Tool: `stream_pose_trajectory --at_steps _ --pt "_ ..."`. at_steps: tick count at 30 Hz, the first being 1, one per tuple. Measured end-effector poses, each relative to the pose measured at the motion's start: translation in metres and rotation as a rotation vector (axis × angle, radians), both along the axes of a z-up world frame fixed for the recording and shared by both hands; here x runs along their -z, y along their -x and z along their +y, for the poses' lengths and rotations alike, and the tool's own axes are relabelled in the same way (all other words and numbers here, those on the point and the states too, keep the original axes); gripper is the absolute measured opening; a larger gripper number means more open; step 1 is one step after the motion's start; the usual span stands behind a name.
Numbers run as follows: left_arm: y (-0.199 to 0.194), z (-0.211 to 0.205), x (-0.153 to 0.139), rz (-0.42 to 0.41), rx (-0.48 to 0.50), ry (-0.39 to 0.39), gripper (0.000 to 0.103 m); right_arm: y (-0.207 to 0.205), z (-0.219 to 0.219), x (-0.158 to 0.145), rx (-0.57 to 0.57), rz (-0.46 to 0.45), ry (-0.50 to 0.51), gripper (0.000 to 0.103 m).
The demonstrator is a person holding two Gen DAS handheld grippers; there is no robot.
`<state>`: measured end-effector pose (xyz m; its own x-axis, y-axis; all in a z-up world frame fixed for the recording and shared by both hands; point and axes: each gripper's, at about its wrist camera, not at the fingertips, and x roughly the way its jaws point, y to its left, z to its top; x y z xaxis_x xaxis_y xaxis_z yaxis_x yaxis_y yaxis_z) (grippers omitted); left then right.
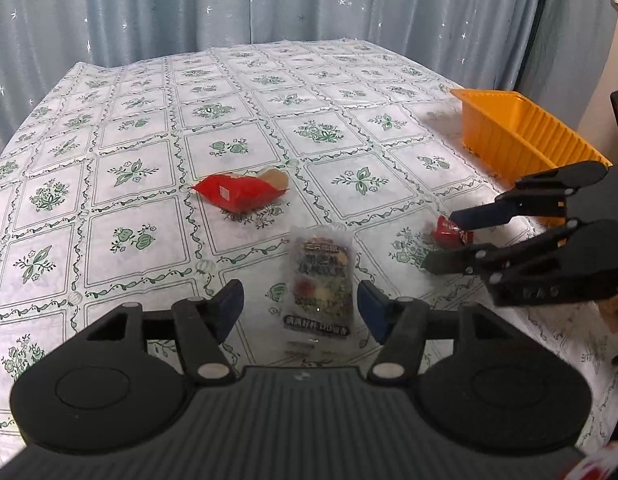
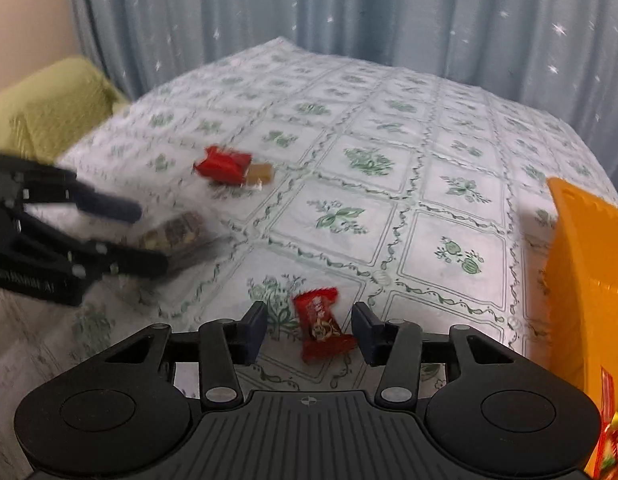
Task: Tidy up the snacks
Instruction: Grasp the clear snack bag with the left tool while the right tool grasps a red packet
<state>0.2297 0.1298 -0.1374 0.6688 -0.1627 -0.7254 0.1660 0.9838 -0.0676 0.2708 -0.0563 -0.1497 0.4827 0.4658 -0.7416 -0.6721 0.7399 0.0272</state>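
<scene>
Left gripper (image 1: 300, 307) partly open, pads not touching clear snack packet (image 1: 321, 284) that lies flat on tablecloth (image 1: 149, 152) between my fingers. Right gripper (image 2: 309, 330) partly open also, red candy (image 2: 321, 326) between pads, gap both sides. Red snack bag (image 1: 239, 192) farther on table. Orange tray (image 1: 517, 128) at right edge.

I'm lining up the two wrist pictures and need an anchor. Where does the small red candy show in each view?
Left wrist view: the small red candy lies at right of centre, by the right gripper's tips.
Right wrist view: the candy lies low in the middle, between that gripper's open jaws.
Shared landmark: the orange tray, at the right in both.
</scene>
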Motion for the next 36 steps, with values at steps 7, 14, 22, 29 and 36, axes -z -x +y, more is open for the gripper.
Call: stream_pose_trajectory --at_steps 7,14,22,29,36 --pt "-0.004 -0.002 0.001 -0.008 -0.006 0.007 0.06 0.003 0.004 0.0 0.014 0.006 -0.002 0.019" --pt "-0.009 -0.008 0.003 -0.012 -0.001 0.009 0.053 -0.002 -0.002 -0.005 0.094 0.042 -0.043 0.017" --pt "-0.013 -0.018 0.007 -0.003 0.007 -0.033 0.036 -0.008 -0.009 -0.007 0.136 0.07 -0.06 0.017" --pt "-0.011 -0.02 0.005 0.015 -0.011 -0.044 0.034 -0.005 -0.016 -0.012 0.176 0.063 -0.083 0.017" --pt "0.002 -0.023 -0.006 0.014 -0.04 -0.025 0.034 0.014 -0.03 -0.023 0.246 0.046 -0.097 0.017"
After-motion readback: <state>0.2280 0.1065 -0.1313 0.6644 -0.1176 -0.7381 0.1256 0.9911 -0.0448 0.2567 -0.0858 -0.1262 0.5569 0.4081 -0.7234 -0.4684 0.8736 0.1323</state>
